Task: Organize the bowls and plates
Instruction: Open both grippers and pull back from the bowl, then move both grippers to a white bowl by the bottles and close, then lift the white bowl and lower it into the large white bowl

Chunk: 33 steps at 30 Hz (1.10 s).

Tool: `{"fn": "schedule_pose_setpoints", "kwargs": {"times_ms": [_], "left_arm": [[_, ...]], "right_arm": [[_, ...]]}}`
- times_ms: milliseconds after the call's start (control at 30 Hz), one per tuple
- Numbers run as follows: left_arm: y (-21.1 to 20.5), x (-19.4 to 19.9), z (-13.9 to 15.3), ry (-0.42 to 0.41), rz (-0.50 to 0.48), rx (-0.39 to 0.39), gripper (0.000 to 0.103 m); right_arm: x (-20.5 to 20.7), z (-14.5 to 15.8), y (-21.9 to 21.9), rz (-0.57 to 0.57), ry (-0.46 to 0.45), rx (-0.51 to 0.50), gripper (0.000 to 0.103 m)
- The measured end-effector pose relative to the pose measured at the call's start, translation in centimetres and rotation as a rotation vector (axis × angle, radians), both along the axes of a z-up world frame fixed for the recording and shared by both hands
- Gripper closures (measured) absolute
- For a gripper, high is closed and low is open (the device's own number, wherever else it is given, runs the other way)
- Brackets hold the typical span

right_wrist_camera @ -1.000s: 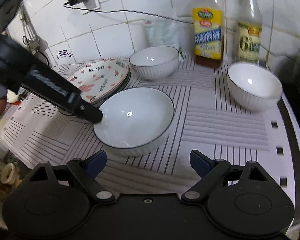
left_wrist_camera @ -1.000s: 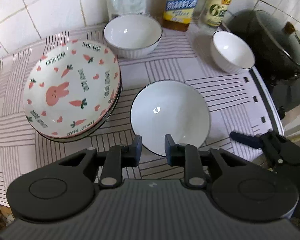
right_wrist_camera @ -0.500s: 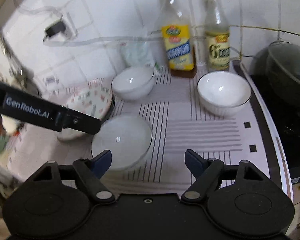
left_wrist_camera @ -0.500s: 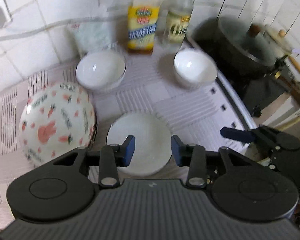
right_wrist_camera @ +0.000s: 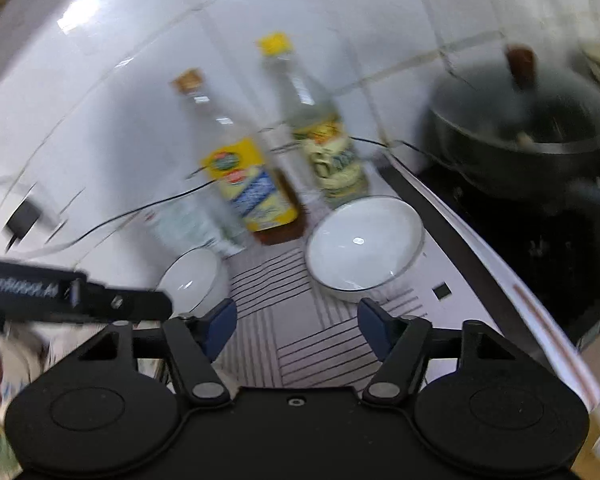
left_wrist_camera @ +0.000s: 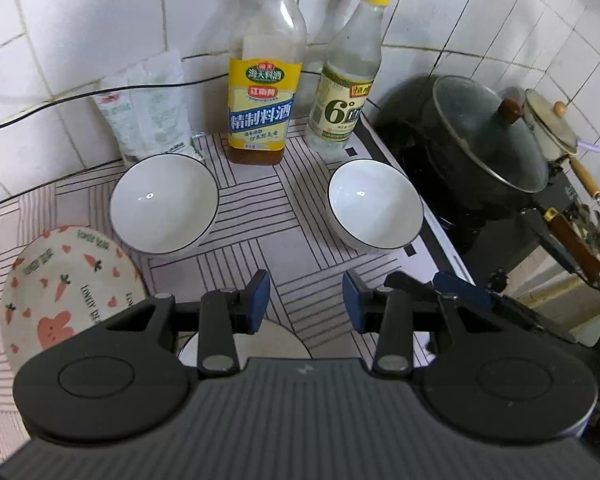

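Three white bowls (left_wrist_camera: pixel 164 204) sit mouth-up on the surface (left_wrist_camera: pixel 300 256); left tool (left_wrist_camera: pixel 305 300) narrow and empty, right tool (right_wrist_camera: pixel 296 320) closing on nothing.

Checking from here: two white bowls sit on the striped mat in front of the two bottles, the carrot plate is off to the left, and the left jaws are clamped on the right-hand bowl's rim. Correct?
Not quite. The left gripper holds nothing: its jaws stand apart over bare striped mat, short of the right-hand bowl, as the left wrist view shows. The other bowl, the two bottles and the carrot plate are as you say.
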<state>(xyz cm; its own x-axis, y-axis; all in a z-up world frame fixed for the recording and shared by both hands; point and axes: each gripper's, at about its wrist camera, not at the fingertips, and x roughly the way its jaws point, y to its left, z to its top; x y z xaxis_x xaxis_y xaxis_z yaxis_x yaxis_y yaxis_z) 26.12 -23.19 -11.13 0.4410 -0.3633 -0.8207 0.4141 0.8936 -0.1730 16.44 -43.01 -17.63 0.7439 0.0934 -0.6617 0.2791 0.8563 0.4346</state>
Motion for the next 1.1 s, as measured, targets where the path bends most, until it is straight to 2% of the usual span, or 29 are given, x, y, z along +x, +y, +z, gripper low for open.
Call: {"fn": "schedule_pose_setpoints", "kwargs": {"times_ms": [167, 233, 300, 367, 533, 600, 667, 733, 800, 900, 1000, 1033, 1100], "left_arm": [[-1.6, 2.2, -2.0, -0.001, -0.047, -0.005, 0.062], [-2.5, 2.4, -2.1, -0.054, -0.116, -0.027, 0.061], [-3.7, 2.8, -2.6, -0.092, -0.158, -0.015, 0.061], [-4.8, 4.0, -3.4, -0.070, -0.176, -0.003, 0.061], [-6.3, 7.5, -5.6, -0.024, -0.146, -0.009, 0.060], [-6.8, 8.5, -6.3, 0.000, -0.180, -0.036, 0.054], [-7.3, 9.0, -6.9, 0.015, -0.220, -0.069, 0.051], [-8.0, 9.4, -7.5, 0.018, -0.228, -0.037, 0.050], [-8.6, 9.9, -8.4, 0.037, -0.218, -0.020, 0.051], [-8.9, 10.7, -9.5, 0.083, -0.194, -0.032, 0.055], [-9.0, 11.2, -10.7, 0.135, -0.181, -0.034, 0.072], [-9.0, 11.3, -11.0, 0.141, -0.185, -0.041, 0.075], [-8.7, 11.0, -11.3, 0.140, -0.187, -0.060, 0.078]], "right_arm": [[1.7, -2.3, -1.1, -0.110, 0.042, 0.031, 0.034], [2.5, -3.1, -1.4, -0.136, 0.060, 0.002, 0.034], [3.3, -3.8, -1.7, -0.155, 0.074, -0.016, 0.034], [3.8, -4.7, -2.3, -0.179, 0.085, -0.007, 0.034], [4.6, -5.9, -3.4, -0.228, 0.106, -0.004, 0.034], [5.2, -6.3, -3.7, -0.243, 0.120, -0.006, 0.034], [5.7, -6.5, -3.8, -0.245, 0.128, -0.018, 0.040], [6.2, -6.7, -3.7, -0.241, 0.122, -0.043, 0.050], [6.2, -7.0, -3.6, -0.253, 0.100, -0.060, 0.054], [6.6, -7.6, -3.6, -0.252, 0.107, -0.064, 0.064], [6.9, -7.9, -3.9, -0.262, 0.113, -0.060, 0.069], [7.1, -8.1, -4.0, -0.265, 0.129, -0.056, 0.074], [7.5, -8.6, -4.3, -0.268, 0.161, -0.045, 0.077]]}}
